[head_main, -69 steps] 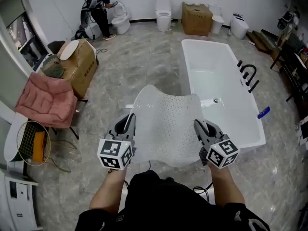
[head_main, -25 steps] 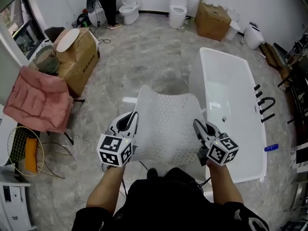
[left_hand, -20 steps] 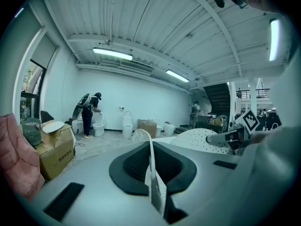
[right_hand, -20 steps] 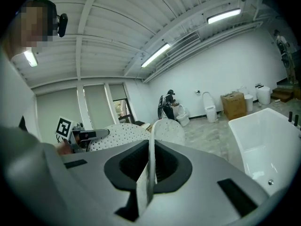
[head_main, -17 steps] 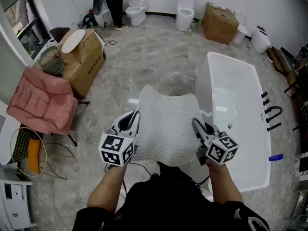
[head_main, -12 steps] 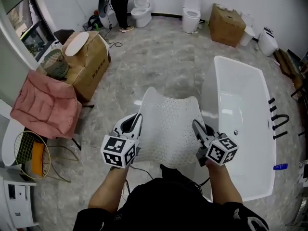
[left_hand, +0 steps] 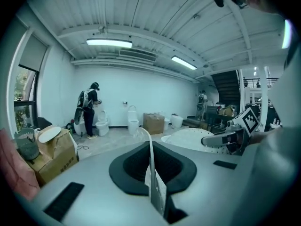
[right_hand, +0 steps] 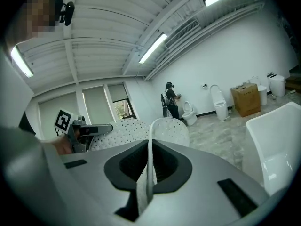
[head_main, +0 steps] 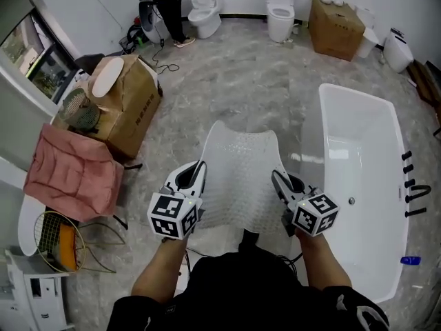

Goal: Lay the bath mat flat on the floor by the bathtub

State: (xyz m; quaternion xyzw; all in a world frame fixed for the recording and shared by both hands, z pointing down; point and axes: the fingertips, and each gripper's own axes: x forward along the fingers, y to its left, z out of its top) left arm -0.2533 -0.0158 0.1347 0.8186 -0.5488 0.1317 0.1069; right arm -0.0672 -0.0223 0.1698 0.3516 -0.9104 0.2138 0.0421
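A white perforated bath mat (head_main: 239,174) hangs spread between my two grippers, above the grey marble floor to the left of the white bathtub (head_main: 358,164). My left gripper (head_main: 195,178) is shut on the mat's left edge (left_hand: 151,173). My right gripper (head_main: 279,183) is shut on its right edge (right_hand: 146,173). The mat's far end arches upward and curls over. In the left gripper view the right gripper (left_hand: 225,138) shows across the mat. The right gripper view shows the left gripper (right_hand: 87,128) the same way.
A cardboard box (head_main: 127,102) with a white oval lid and a pink cushion (head_main: 69,174) stand at the left. A person (head_main: 165,5) stands by a toilet (head_main: 205,9) at the back wall, with another toilet (head_main: 281,9) and a box (head_main: 335,18) beside it. Black taps (head_main: 413,188) sit on the tub's right rim.
Both grippers have carried the mat across the floor. The bathtub has shifted toward the right of the head view and the cardboard box at the left has come nearer. The grip on the mat is unchanged.
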